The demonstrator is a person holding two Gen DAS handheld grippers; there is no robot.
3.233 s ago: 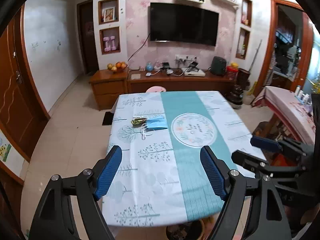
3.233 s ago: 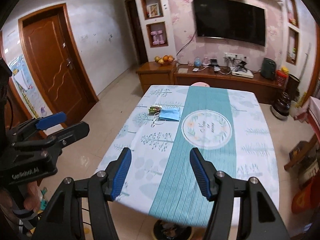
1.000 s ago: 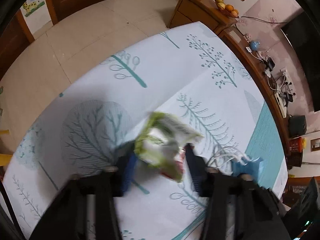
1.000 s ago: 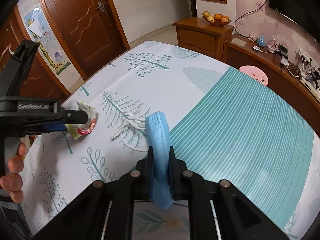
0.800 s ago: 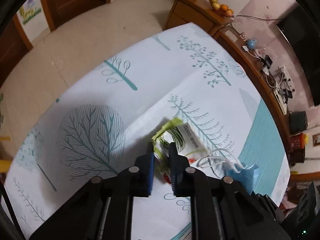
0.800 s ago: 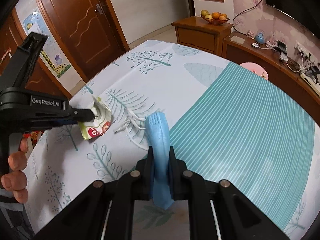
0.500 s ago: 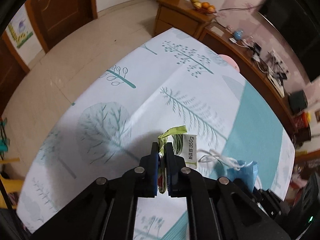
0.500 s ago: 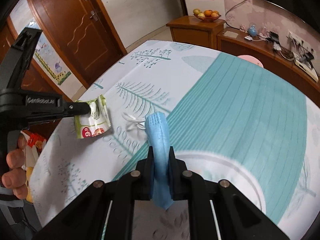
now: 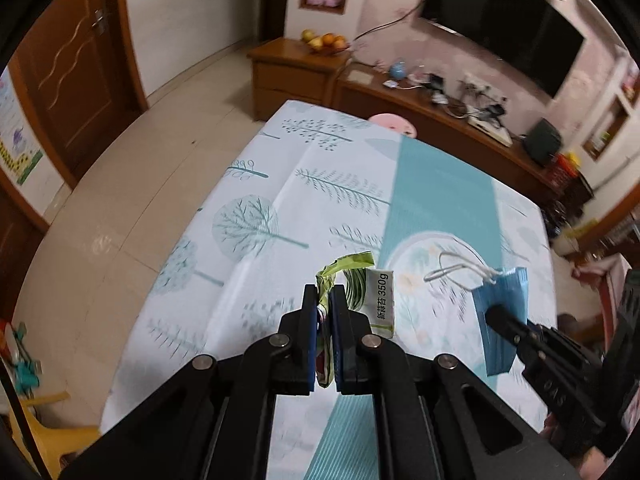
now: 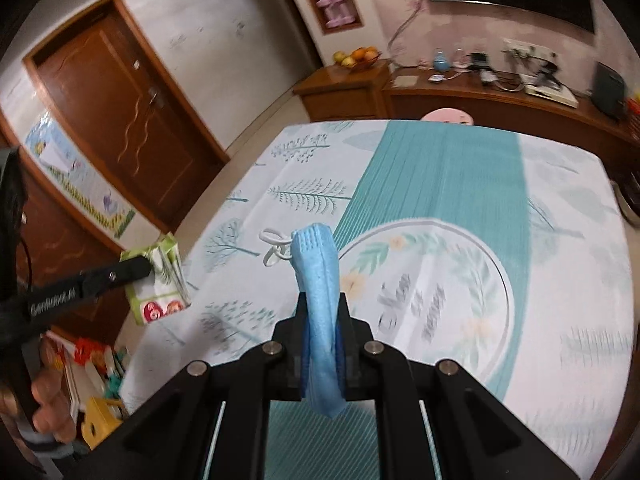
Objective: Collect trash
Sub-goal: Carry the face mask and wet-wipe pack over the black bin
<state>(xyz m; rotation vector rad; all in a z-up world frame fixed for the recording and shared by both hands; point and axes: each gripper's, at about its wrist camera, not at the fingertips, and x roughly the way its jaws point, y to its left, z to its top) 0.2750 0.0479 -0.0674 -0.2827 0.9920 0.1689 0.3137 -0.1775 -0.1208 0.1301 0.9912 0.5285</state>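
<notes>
Left gripper (image 9: 324,300), lower centre of frame, clamped on green snack wrapper (image 9: 370,292). Right gripper (image 10: 322,332) clamped on blue face mask (image 10: 318,276), above tablecloth (image 10: 460,184).

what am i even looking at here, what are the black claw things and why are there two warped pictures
There is no robot. A person carries a hand-held two-finger gripper in each hand, and each gripper has a wide-angle camera looking forward along its fingers, which is why the room looks bent.

One picture comes from the left gripper, the other from the right gripper. Each camera also catches the other gripper at the edge of its view.

The left gripper is shut on a crumpled green and white snack wrapper. The right gripper is shut on a blue face mask with white ear loops. Both are held above a table covered by a tree-print cloth with a teal stripe. Nothing else lies on the cloth that I can see.
</notes>
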